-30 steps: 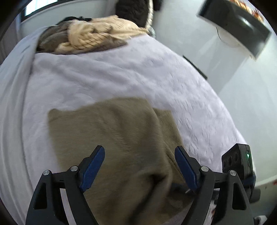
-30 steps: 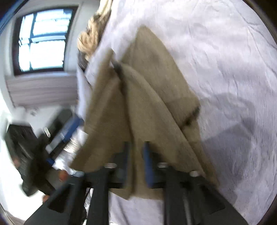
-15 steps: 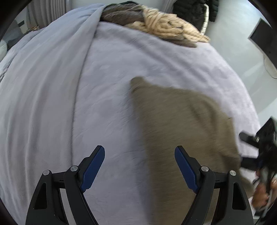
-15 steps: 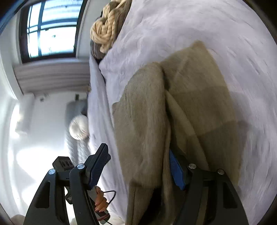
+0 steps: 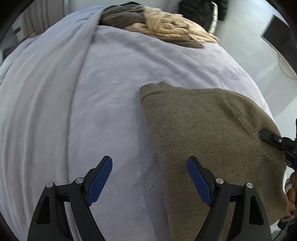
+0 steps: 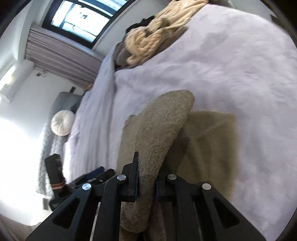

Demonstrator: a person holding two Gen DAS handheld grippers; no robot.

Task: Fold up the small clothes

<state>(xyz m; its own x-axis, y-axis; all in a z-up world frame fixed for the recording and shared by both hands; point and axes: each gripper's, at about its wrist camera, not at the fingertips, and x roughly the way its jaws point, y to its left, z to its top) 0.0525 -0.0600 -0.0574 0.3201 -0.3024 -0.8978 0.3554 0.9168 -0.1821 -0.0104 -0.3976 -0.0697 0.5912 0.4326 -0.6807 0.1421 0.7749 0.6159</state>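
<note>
A home bedroom: a wide bed (image 5: 111, 89) under a lilac cover, a round cushion (image 6: 62, 125), a curtained window (image 6: 83, 22), and knitwear heaped (image 5: 167, 31) at the far end.

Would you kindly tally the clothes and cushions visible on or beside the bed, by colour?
Olive-brown sweater, partly lifted by the right gripper: 1
Cream cable-knit garment at the far end: 1
Grey-brown garment beside it: 1
White round cushion off the bed's side: 1
Total: 4
</note>
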